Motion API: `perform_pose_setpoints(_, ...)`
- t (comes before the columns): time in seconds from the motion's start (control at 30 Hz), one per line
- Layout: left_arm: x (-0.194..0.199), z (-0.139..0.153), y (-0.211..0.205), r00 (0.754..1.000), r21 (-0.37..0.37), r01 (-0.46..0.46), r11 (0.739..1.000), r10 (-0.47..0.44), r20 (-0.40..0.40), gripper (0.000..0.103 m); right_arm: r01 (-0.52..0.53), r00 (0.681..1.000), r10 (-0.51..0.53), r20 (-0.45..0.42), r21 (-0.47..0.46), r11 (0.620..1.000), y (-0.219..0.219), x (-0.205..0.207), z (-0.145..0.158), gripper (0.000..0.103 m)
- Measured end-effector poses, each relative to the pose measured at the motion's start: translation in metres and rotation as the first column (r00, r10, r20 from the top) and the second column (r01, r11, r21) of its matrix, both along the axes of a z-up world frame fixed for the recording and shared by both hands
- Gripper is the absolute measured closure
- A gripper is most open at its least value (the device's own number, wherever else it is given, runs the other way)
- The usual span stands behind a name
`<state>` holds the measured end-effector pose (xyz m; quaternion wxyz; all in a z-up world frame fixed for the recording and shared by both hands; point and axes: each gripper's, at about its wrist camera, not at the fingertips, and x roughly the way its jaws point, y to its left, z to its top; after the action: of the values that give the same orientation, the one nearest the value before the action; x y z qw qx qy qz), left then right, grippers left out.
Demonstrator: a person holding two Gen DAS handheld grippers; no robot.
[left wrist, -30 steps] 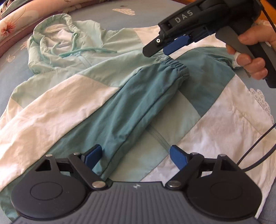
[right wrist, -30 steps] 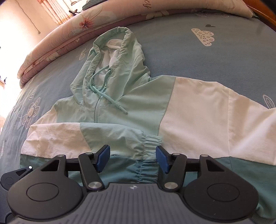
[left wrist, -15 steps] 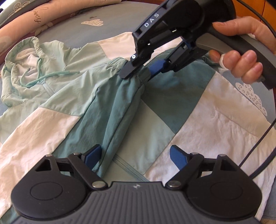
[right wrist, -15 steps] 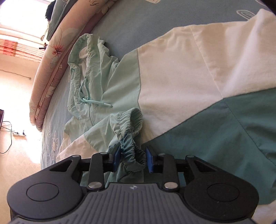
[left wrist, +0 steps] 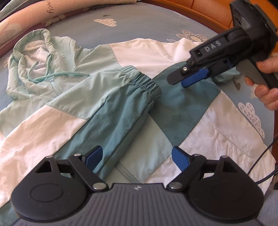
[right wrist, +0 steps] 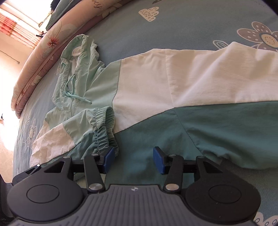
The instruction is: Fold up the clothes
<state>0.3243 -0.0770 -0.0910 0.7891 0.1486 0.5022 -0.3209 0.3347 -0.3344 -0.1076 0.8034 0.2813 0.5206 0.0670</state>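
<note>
A hooded jacket (left wrist: 142,55) in mint, white and teal panels lies flat on the bed, hood at the far left. One sleeve (left wrist: 118,111) is folded across the chest, its elastic cuff (left wrist: 144,83) near the middle. My left gripper (left wrist: 137,156) is open and empty just above the sleeve's lower part. My right gripper (left wrist: 189,78) shows in the left wrist view, open, hovering right of the cuff. In the right wrist view the right gripper (right wrist: 133,160) is open with the cuff (right wrist: 104,126) beside its left finger.
The bed has a blue sheet (left wrist: 147,22) with cloud and flower prints. A rolled floral quilt (right wrist: 40,52) lies along the far edge. A wooden bed frame (left wrist: 199,10) runs along the right side. A black cable (left wrist: 260,156) hangs at the right.
My right gripper had closed on the cuff and carried it left across the chest. It has now opened, let go of the cuff, and pulled back to the right.
</note>
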Motion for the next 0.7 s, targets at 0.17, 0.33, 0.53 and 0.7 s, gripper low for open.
perform_pose_setpoints(0.17, 0.003, 0.002, -0.008, 0.999, 0.046, -0.051, 0.998, 0.050, 0.009, 0.016, 0.062, 0.997, -0.062, 0.044, 0.005, 0.998, -0.025, -0.018, 0.004, 0.049)
perform_pose_setpoints(0.33, 0.008, 0.000, -0.031, 0.997, 0.095, -0.076, 0.993, 0.073, 0.036, 0.016, 0.164, 0.983, -0.160, 0.091, -0.038, 0.986, -0.061, -0.021, 0.006, 0.047)
perform_pose_setpoints(0.53, 0.012, 0.004, -0.068, 0.994, 0.115, -0.084, 0.990, 0.076, 0.075, 0.016, 0.238, 0.970, -0.235, 0.071, -0.048, 0.970, -0.109, -0.047, 0.000, 0.047)
perform_pose_setpoints(0.7, 0.009, 0.004, -0.102, 0.994, 0.116, -0.042, 0.992, 0.029, 0.109, 0.014, 0.362, 0.931, -0.359, 0.068, -0.038, 0.932, -0.162, -0.079, -0.003, 0.047)
